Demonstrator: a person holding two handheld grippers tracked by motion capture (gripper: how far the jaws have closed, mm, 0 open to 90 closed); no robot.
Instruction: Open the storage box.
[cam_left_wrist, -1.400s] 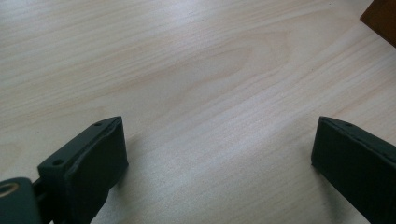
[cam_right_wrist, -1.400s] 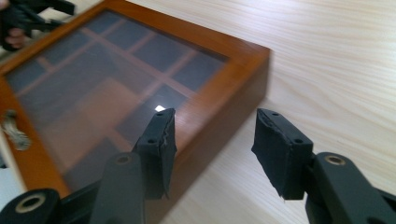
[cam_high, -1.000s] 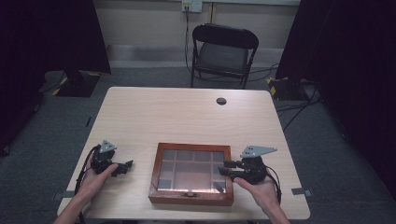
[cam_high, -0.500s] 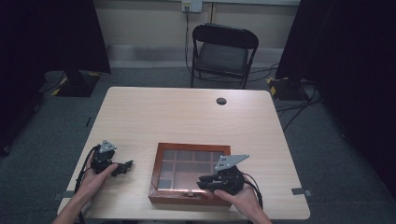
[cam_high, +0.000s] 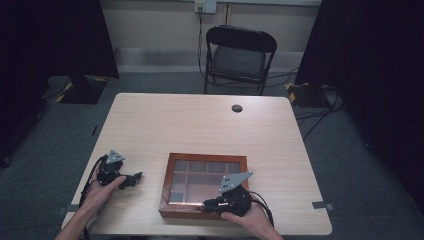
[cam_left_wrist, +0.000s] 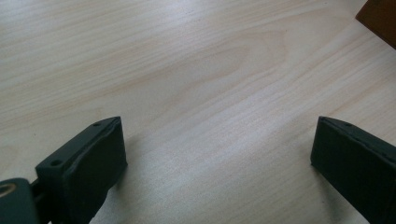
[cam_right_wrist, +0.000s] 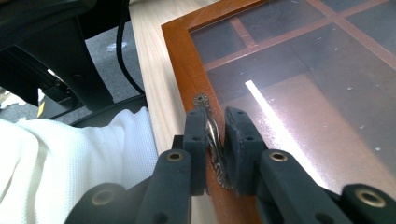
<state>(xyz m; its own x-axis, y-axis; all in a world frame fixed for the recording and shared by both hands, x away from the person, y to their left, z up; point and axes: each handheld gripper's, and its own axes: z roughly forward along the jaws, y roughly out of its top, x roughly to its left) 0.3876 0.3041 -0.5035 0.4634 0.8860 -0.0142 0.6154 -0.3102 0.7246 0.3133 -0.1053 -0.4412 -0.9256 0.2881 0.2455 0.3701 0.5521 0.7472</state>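
So the work in hand looks like opening the wooden box (cam_high: 203, 186), which sits on the table (cam_high: 200, 125) near its front edge, between the person's two hands, with its glass lid (cam_right_wrist: 299, 70) lying flat and shut over the divided compartments. The right gripper (cam_high: 212, 203) has come in over the box's near edge, and its jaws have just been closing; in the right gripper view they stand narrow, one on each side of the small ornate metal handle (cam_right_wrist: 212, 140) fixed to the lid's front rail, and the pads appear to press on it, though the angle is tight enough that a sliver of slack cannot be ruled out. The left gripper (cam_high: 131, 179) rests on the table to the left of the box, well apart from it, its jaws spread wide with nothing but bare wood between them; a corner of the box just enters the top right of the left gripper view. By this reading the reach and the grasp are done, and what is left is the main part: lifting the lid on its far edge, which has not begun, since the lid lies level on its frame. Nothing inside the compartments can be made out through the glare on the glass.
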